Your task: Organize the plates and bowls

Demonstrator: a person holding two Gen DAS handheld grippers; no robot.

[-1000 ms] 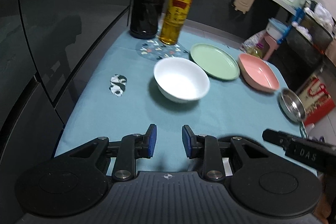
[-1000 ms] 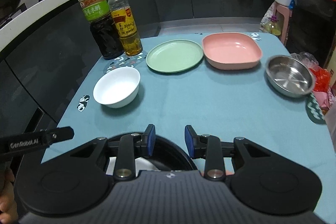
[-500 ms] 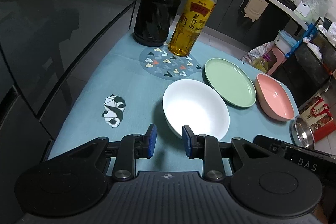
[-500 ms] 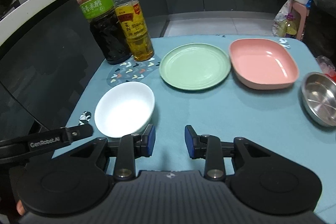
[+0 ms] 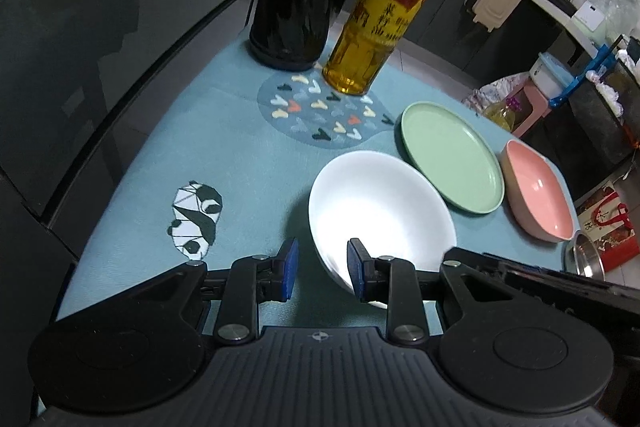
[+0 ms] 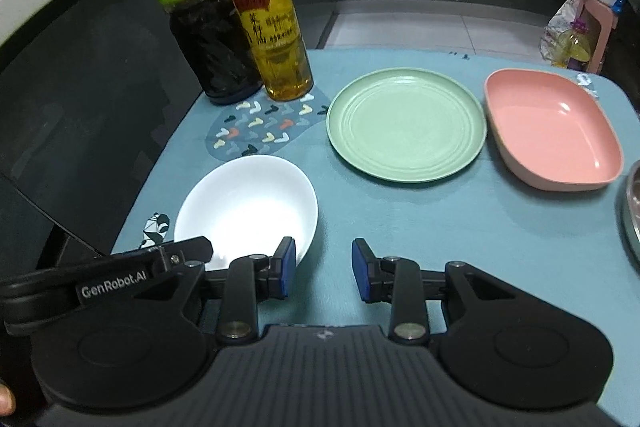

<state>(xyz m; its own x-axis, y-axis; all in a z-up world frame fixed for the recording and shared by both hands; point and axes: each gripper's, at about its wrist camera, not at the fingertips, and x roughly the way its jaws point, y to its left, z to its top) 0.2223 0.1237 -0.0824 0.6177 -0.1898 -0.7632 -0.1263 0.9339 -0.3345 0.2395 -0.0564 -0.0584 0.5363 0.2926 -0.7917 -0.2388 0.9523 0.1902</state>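
A white bowl [image 5: 380, 211] [image 6: 248, 203] sits on the blue tablecloth [image 5: 240, 155] at the near left. My left gripper [image 5: 322, 269] stands open with the bowl's near rim between its jaws, one finger over the inside and one outside, neither pressing. My right gripper [image 6: 324, 269] is open over bare cloth, its left finger just at the bowl's right rim. Behind lie a green plate [image 5: 452, 163] [image 6: 406, 129] and a pink dish [image 5: 536, 195] [image 6: 552, 131]. A steel bowl [image 5: 586, 257] [image 6: 632, 207] shows at the right edge.
A dark vinegar bottle [image 6: 208, 39] and an oil bottle [image 6: 276, 39] stand at the back left by a patterned patch [image 6: 260, 131]. Dark cabinet fronts curve round the table's left and far sides. A thumb shows at the bottom left corner of the right wrist view.
Both grippers have moved forward and down toward the white bowl. The left one now has the bowl's rim between its jaws; the right one has come up beside the bowl.
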